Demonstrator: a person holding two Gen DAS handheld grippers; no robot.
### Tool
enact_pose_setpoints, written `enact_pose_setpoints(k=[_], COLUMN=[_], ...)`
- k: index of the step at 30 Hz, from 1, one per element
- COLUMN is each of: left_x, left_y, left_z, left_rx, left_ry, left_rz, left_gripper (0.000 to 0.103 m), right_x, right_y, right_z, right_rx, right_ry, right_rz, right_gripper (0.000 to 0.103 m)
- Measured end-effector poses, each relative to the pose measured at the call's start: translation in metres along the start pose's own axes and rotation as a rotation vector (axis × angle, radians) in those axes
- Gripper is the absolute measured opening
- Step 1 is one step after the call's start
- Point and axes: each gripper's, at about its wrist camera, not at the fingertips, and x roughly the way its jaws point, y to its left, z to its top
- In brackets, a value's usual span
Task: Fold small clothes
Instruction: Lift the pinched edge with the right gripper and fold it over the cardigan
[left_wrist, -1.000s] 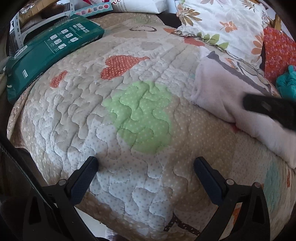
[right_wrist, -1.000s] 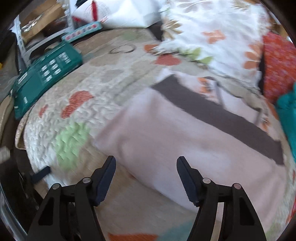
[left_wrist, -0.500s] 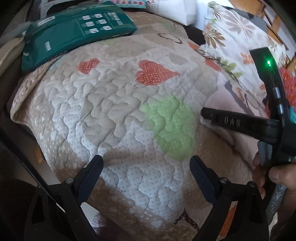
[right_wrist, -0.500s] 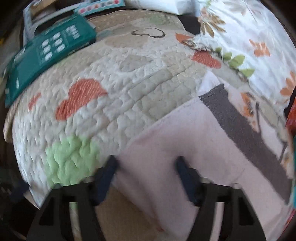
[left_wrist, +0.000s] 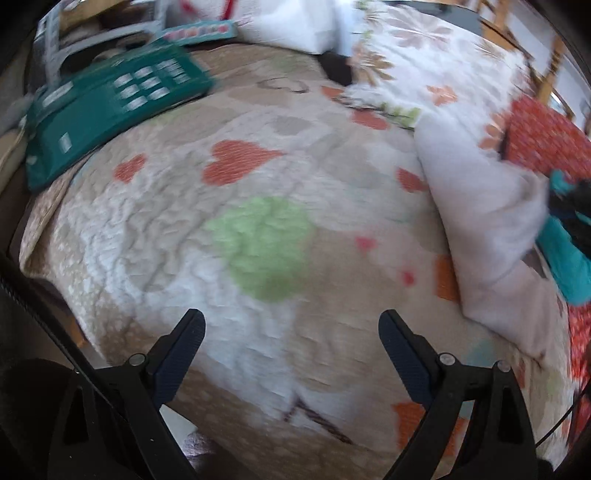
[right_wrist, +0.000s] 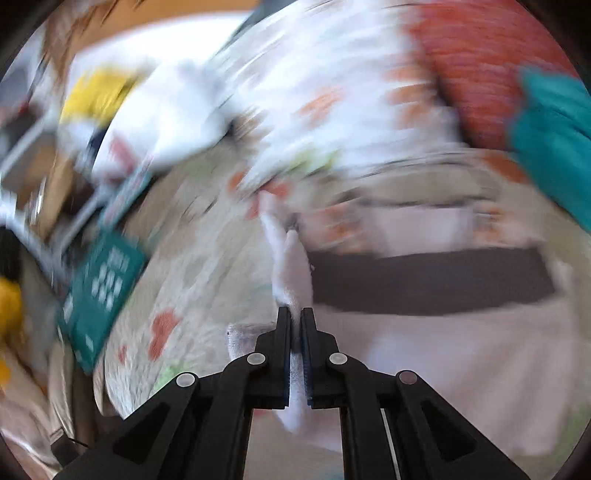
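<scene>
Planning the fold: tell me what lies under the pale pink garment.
The pale pink garment lies on the heart-patterned quilt, one edge pinched in the right tongs. A teal cloth lies beyond it. Whatever the garment covers is hidden.

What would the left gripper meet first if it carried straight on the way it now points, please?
Most likely the bare quilt, near its green patch. The left gripper has open, empty jaws, and nothing else shows ahead, though blur leaves depth unclear.

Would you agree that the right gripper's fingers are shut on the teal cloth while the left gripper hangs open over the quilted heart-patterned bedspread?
Not quite: the right gripper is shut on the pale pink fleece garment with a dark brown stripe, as the right wrist view shows. The teal cloth lies apart. The left gripper is indeed open over the quilted heart-patterned bedspread.
</scene>
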Motion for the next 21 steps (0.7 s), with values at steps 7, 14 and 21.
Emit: enact_pose_setpoints(k=[7, 14, 21], left_x=[-0.013, -0.013, -0.018], left_y=[-0.072, -0.129, -0.157], left_z=[-0.002, -0.007, -0.012], left_rx=[0.172, 0.276, 0.334], left_ry=[-0.008, 0.039, 0.015], left_rz=[-0.044, -0.061, -0.026], left_gripper=[0.094, 0.094, 0.094], right_x=[-0.079, -0.080, -0.110], right_y=[-0.177, -0.213, -0.238], right_z=[-0.060, -0.106, -0.099], right_rx=[0.301, 0.361, 0.431], right_ry=[-0.059, -0.028, -0.178], right_rz=[-0.180, -0.120, -0.092], right_gripper=[0.005, 0.002, 0.016])
